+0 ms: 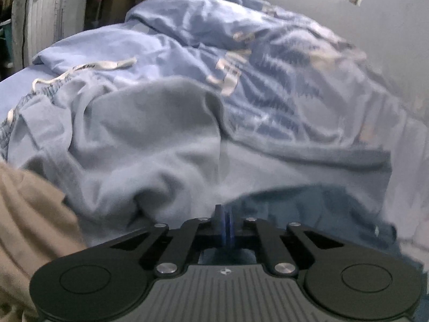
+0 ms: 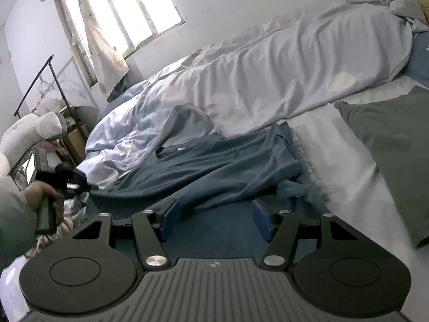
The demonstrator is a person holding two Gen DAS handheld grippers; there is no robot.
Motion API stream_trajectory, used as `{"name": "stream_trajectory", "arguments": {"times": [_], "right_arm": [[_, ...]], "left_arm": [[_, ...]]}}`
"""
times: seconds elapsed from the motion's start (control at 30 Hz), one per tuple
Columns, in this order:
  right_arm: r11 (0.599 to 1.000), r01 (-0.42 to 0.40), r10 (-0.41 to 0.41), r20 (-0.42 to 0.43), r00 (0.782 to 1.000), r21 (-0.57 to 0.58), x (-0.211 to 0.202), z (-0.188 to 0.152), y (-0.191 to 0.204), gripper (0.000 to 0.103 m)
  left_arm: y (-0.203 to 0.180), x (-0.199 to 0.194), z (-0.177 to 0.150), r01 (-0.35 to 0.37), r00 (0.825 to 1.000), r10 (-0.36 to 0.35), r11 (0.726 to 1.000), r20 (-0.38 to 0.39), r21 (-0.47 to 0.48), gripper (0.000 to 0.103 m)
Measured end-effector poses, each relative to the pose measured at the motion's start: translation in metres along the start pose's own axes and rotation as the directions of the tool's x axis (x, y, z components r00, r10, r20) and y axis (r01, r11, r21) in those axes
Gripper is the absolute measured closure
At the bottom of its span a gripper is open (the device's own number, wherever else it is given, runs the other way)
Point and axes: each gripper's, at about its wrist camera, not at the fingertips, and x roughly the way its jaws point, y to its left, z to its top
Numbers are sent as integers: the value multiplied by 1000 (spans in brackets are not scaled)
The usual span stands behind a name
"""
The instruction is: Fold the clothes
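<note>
A dark blue T-shirt [image 2: 214, 166] lies crumpled on the bed, spread from left to right. My right gripper [image 2: 215, 221] is open, its blue pads apart just above the shirt's near part. My left gripper [image 1: 224, 222] is shut, its blue pads pressed together at the edge of the dark blue shirt [image 1: 308, 209]; it also shows at the left of the right wrist view [image 2: 92, 187], touching the shirt's left edge. A light blue garment with white drawstrings [image 1: 120, 134] lies ahead of the left gripper.
A pale blue patterned duvet [image 2: 268, 80] is heaped along the far side of the bed. A grey-green cloth [image 2: 396, 150] lies at the right. A beige cloth [image 1: 29, 214] is at the left. A window with curtain [image 2: 107, 32] and clothes rack [image 2: 40, 80] stand behind.
</note>
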Motion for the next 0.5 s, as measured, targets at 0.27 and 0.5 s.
{"name": "stream_trajectory", "arguments": {"times": [0.27, 0.5], "right_arm": [[1000, 8, -8, -14, 1000, -22, 5, -3, 1, 41], [999, 17, -18, -17, 1000, -42, 6, -4, 2, 41]], "left_arm": [[-10, 25, 19, -54, 999, 54, 999, 6, -2, 100], [-13, 27, 17, -57, 997, 57, 998, 54, 13, 66]]}}
